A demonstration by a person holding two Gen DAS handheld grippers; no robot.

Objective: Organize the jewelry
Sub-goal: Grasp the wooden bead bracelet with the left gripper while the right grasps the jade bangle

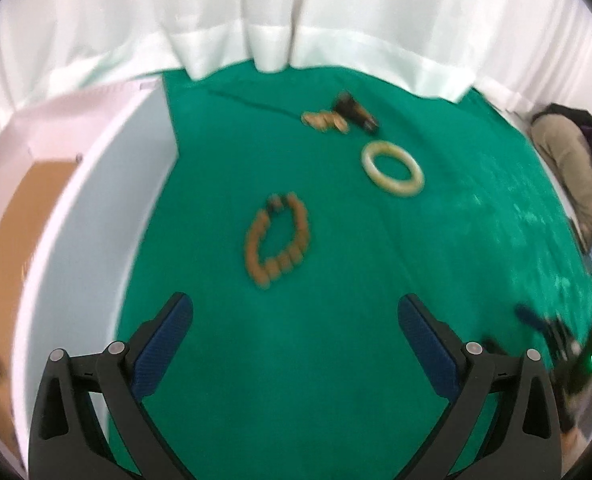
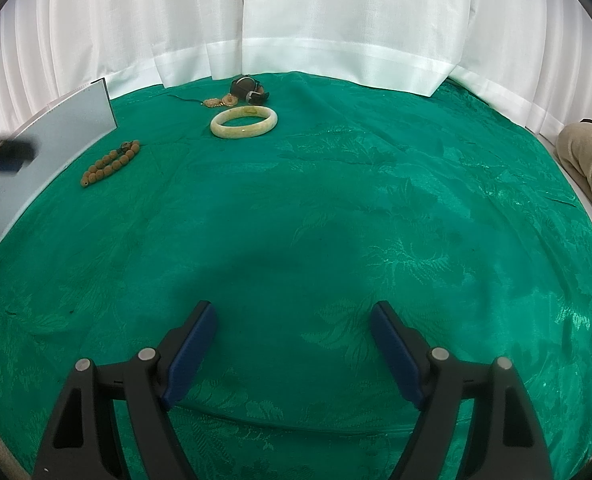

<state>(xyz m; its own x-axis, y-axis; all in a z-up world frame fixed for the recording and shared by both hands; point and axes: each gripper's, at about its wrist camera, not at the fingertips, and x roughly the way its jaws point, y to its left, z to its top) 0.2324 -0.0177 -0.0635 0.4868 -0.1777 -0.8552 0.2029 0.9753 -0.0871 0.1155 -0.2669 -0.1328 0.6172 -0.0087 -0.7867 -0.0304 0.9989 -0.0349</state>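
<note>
A brown bead bracelet (image 1: pixel 278 238) lies on the green cloth (image 1: pixel 296 360), just ahead of my left gripper (image 1: pixel 296 304), which is open and empty above the cloth. Farther off lie a pale jade bangle (image 1: pixel 391 169), a small gold pendant piece (image 1: pixel 325 120) and a dark watch (image 1: pixel 355 113). In the right wrist view the bead bracelet (image 2: pixel 110 162) sits far left, the bangle (image 2: pixel 244 121), pendant (image 2: pixel 220 101) and watch (image 2: pixel 250 89) near the curtain. My right gripper (image 2: pixel 294 312) stands open over bare cloth (image 2: pixel 335 220), holding nothing.
A white box with a tan inside (image 1: pixel 40 216) stands left of the cloth; its grey wall (image 2: pixel 56 136) shows in the right wrist view. White curtains (image 2: pixel 296 20) close the back. A person's beige-clad leg (image 2: pixel 591 156) is at the right edge.
</note>
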